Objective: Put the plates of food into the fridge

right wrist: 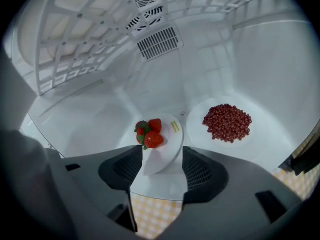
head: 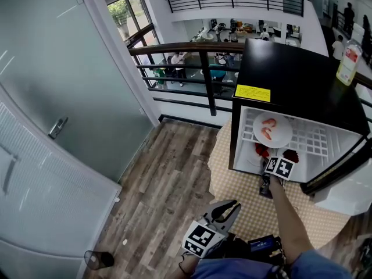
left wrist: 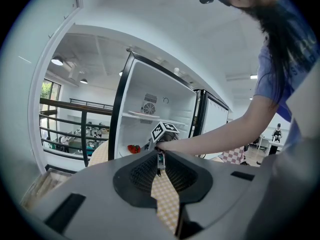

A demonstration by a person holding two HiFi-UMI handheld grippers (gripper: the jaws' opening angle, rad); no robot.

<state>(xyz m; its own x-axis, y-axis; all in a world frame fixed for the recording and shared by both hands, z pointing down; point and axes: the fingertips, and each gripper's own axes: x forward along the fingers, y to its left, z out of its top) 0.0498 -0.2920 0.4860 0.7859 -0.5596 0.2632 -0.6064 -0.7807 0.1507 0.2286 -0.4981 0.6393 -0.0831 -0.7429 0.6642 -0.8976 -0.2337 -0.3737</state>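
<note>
A black mini fridge stands open on a round table. On its wire shelf sits a white plate of shrimp. On the fridge floor lie a plate of strawberries and, to its right, a plate of red beans. My right gripper reaches into the lower compartment and is open; the strawberry plate's near edge lies between the jaws, with a gap on the right side. My left gripper hangs low near my body, open and empty, pointing toward the fridge.
A bottle stands on the fridge top at the right. The fridge door swings out to the right. A frosted glass door fills the left. A dark railing runs behind the table.
</note>
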